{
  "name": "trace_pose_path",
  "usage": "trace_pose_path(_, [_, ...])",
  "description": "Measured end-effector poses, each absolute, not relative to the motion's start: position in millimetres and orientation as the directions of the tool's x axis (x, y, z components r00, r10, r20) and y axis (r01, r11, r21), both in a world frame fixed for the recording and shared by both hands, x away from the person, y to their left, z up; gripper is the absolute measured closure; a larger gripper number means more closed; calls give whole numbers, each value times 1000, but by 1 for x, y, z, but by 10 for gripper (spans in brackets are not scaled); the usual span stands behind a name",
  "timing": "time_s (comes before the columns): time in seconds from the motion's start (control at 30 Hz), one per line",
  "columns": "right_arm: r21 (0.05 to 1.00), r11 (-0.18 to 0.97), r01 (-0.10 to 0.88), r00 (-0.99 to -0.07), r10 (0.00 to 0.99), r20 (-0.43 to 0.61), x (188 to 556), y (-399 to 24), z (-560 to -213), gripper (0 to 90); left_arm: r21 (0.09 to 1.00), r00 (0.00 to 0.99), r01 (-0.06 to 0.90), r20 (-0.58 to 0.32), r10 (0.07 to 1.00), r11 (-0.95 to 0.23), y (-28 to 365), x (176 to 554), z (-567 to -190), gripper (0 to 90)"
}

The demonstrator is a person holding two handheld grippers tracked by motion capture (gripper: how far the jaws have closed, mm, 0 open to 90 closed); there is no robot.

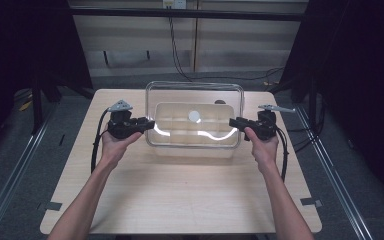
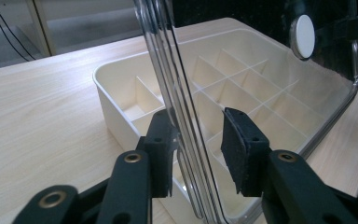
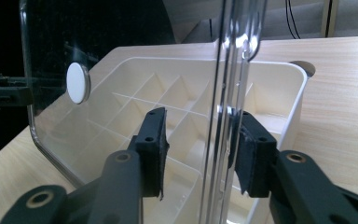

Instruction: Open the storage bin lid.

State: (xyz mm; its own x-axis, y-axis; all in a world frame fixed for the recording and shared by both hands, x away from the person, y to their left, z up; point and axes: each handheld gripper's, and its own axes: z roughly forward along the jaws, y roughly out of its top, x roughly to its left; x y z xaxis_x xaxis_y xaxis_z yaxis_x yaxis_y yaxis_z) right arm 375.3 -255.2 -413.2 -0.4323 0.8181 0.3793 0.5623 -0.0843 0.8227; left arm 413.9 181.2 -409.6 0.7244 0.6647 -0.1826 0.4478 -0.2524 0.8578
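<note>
High view: a white compartment tray [image 1: 195, 131] sits mid-table [image 1: 180, 200], and a clear plastic lid [image 1: 195, 92] with a white round knob [image 1: 194, 116] stands tilted over it. The left gripper [image 1: 147, 123] and right gripper [image 1: 234, 123] meet the lid's opposite edges. Left gripper view: the jaws stand partly apart, straddling the lid's edge [image 2: 177, 93], one pad touching it. Right gripper view: the jaws likewise straddle the edge [image 3: 233, 70], not clamped.

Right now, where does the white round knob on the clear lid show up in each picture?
High view: the knob sits centre, over the box, between both tools.
Left gripper view: knob upper right.
Right gripper view: knob left of centre.
Shared landmark: the white divided box under the lid.
</note>
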Motion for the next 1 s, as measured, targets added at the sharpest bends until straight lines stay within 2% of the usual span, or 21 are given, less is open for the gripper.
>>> trace_pose_path(0.43, [839,-81,538,-452,812,369,366,-255,-406,639,874,731,426,-179,658,-235,188,405,-405,705])
trace_pose_path(1.0, [845,-92,527,-464,802,377,351,-255,-402,646,875,741,433,-208,638,-217,193,389,-407,724])
